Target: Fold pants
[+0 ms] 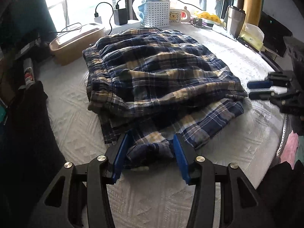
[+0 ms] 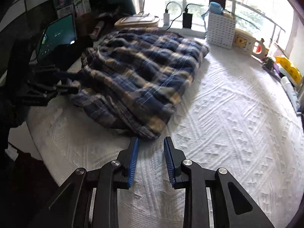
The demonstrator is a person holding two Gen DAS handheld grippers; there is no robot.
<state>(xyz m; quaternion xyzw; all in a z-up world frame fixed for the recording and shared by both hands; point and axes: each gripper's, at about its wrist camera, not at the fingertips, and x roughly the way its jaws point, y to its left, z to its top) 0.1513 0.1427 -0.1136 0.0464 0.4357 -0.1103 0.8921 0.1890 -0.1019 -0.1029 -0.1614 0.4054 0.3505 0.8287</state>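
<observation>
While the left gripper is straddling a hem bunch spread-jawed and the right gripper is hovering spread, the plaid pants are risking unfolding if snagged.

White perforated basket, bear mug, tan lidded box, tissue pack nr window.

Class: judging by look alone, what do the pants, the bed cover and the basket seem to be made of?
Pants: soft woven cloth, probably cotton, matte; plaid weave, limp wrinkles.
Bed cover: white quilted textile, matte; raised stitched zigzags.
Basket: likely rigid white plastic; even rows of holes.
</observation>
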